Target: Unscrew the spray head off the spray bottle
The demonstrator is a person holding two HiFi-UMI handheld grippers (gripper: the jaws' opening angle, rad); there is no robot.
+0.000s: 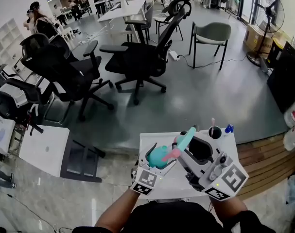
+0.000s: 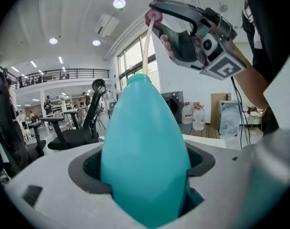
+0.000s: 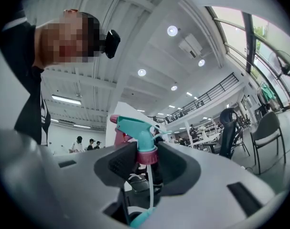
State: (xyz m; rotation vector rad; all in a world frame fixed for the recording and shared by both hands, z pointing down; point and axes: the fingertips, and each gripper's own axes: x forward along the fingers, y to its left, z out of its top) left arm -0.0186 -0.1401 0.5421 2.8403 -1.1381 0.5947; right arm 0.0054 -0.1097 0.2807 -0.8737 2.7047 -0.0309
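My left gripper (image 2: 145, 175) is shut on the body of a teal spray bottle (image 2: 145, 147), which stands with its bare neck pointing up. The spray head (image 3: 135, 128), teal with a pink collar (image 3: 147, 156), is off the neck and held above it. My right gripper (image 3: 147, 163) is shut on that collar. A thin white dip tube (image 2: 145, 46) hangs from the head down toward the bottle's mouth. In the head view the bottle (image 1: 159, 155) and the head (image 1: 182, 143) are close together over a small white table (image 1: 152, 141), left gripper (image 1: 157, 163) below, right gripper (image 1: 176, 153) beside.
A black cup (image 1: 215, 131) and a small blue thing (image 1: 229, 128) stand at the table's far right corner. Black office chairs (image 1: 137, 57) stand on the grey floor beyond. Wooden flooring (image 1: 268, 154) and water jugs (image 1: 294, 115) lie to the right, a white cabinet (image 1: 43, 149) to the left.
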